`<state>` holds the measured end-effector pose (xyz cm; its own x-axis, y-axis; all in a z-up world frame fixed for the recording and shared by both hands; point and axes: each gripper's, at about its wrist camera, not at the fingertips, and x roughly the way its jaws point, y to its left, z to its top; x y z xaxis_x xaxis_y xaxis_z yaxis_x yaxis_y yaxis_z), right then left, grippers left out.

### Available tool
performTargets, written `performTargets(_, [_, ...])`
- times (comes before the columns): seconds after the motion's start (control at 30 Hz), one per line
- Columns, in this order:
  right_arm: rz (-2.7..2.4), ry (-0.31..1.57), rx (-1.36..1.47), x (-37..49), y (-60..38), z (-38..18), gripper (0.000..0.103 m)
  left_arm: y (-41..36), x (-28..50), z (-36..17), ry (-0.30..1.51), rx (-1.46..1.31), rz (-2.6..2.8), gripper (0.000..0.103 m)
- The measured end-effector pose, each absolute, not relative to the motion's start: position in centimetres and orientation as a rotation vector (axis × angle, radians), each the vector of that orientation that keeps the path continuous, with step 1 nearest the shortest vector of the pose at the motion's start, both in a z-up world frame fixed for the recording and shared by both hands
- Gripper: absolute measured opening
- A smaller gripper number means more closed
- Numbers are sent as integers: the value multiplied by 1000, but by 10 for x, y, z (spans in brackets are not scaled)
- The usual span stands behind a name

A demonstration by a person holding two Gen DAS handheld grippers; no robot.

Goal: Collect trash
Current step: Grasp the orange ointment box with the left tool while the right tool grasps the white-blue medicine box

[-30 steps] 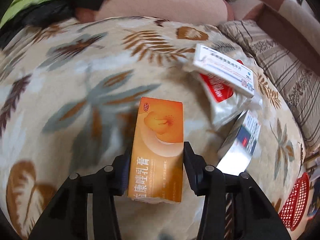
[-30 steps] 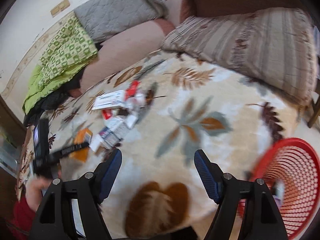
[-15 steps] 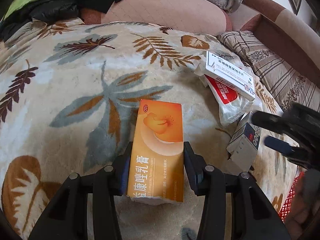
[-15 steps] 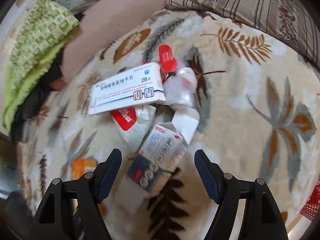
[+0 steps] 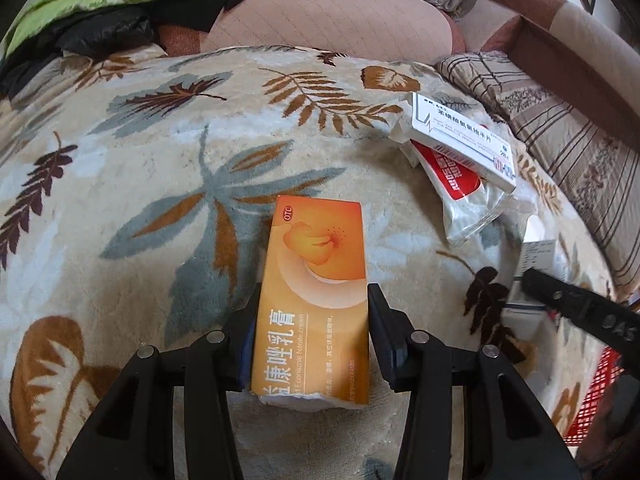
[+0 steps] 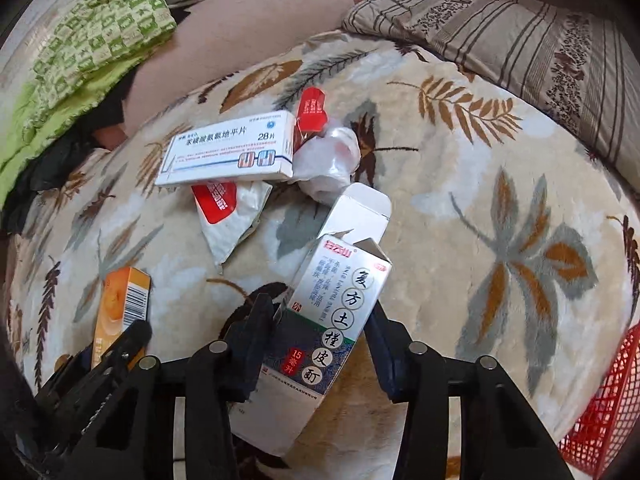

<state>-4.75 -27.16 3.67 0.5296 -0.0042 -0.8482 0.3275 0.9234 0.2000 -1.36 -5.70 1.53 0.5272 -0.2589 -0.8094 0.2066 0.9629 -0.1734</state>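
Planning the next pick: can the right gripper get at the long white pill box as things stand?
Probably not yet. The right gripper has the silver box between its fingers, so it is occupied. Otherwise the white pill box lies on top of the pile on the blanket, with nothing over it.

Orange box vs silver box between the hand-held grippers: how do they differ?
The orange box looks closed at its far end; the silver box has its top flap open. The orange box is plain orange with a flower picture; the silver box is silver above, dark blue below. Both are cartons lying between gripper fingers on the blanket.

"OTC" on orange box [image 5: 316,280]; "28" on white box [image 6: 228,150]
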Motion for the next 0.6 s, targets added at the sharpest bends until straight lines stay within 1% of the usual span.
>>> performTargets(0.07, [-192,979,359,-51,-274,40,48,-60,-14,14,977,-39,-278,51])
performTargets(0.1, [-172,954,366,-53,-274,45,45,-63,-14,14,977,-31,-289,58])
performTargets(0.13, [-161,936,362,-55,-271,49,43,-65,-14,13,979,-23,-300,64])
performTargets(0.2, [-135,868,315,-57,-264,64,39,-69,-15,13,971,0,-294,64])
performTargets(0.27, [-116,813,273,-60,-256,77,39,-72,-17,14,951,24,-283,62])
performTargets(0.33, [-86,779,260,-62,-248,87,39,-73,-19,16,930,44,-274,45])
performTargets(0.43, [-55,745,242,-64,-240,95,38,-68,-18,23,908,-14,-312,45])
performTargets(0.6, [-43,712,238,-65,-237,95,38,-68,-25,45,786,-4,-307,45])
